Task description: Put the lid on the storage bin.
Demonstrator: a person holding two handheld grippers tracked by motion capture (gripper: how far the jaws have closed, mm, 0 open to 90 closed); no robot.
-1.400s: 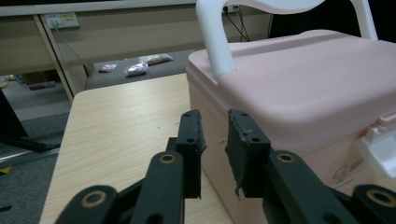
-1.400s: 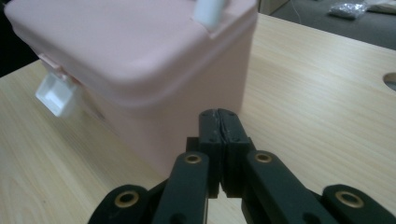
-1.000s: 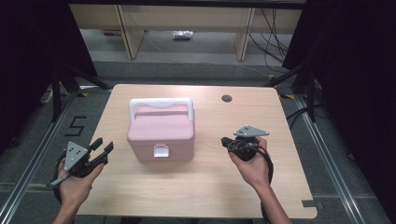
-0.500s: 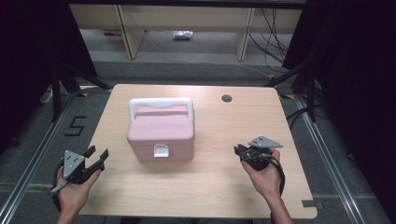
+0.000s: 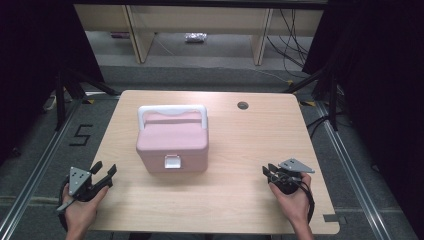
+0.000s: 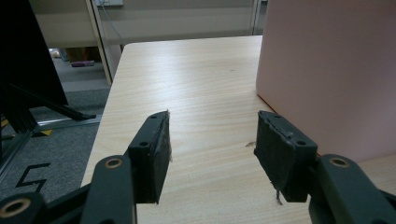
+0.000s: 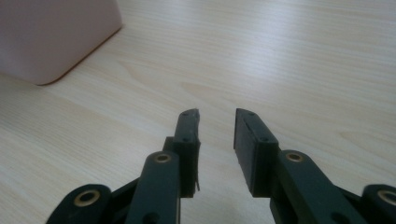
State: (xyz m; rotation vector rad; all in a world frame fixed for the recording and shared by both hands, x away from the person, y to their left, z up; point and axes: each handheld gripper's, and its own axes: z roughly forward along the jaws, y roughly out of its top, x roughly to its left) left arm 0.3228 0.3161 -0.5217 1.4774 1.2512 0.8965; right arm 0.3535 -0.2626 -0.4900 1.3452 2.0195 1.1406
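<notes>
High view: pink box (image 5: 172,145) with white handle mid-table (image 5: 240,210). Left gripper (image 5: 102,176) near left edge, right gripper (image 5: 271,172) front right, both apart from box.
Left gripper view: jaws wide, just opened, empty; box at right.
Right gripper view: jaws parted, just opening, nothing between.

The pink box (image 5: 172,142) stands upright mid-table, lid shut (white latch in front), white handle tipped back.

Box (image 5: 172,142) sits on the desk (image 5: 235,135), left of centre. Left tongs (image 5: 104,172) at the desk's near left edge, right tongs (image 5: 270,172) near the front right — both well apart from the box, which stands between them.
</notes>
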